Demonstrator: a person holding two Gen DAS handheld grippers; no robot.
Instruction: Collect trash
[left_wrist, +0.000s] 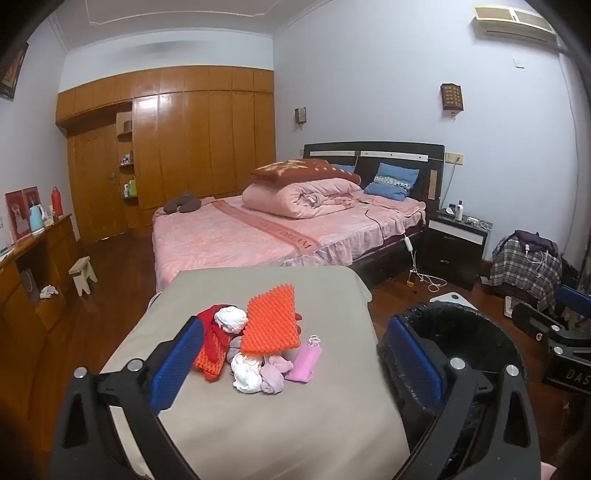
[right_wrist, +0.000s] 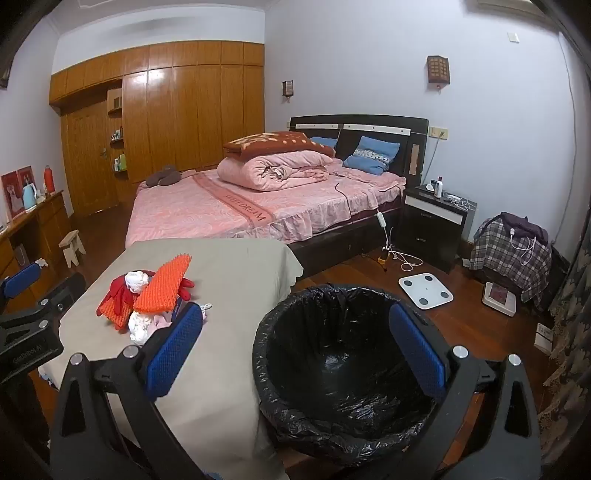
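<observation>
Heaped at twelve o'clock from the left gripper (left_wrist: 295, 360) on the grey-covered table (left_wrist: 280, 424): trash pile (left_wrist: 258, 343) of orange spiky mats, white and lilac wads, a red glove, a pink packet. At three o'clock, just beside the table, a black-lined bin (right_wrist: 343, 362). Both claws tipped slightly downward, fingers spread wide, gripping nothing; right gripper (right_wrist: 295, 350) poised over the bin. Printed on the bed runner (right_wrist: 243, 210): "SWEETDREAM", partly legible.

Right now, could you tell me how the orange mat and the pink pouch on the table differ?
The orange mat is large, nubbly and propped at a tilt on the pile; the pink pouch is small, smooth and lies flat at the pile's right edge. Both sit on the grey table, untouched.
</observation>
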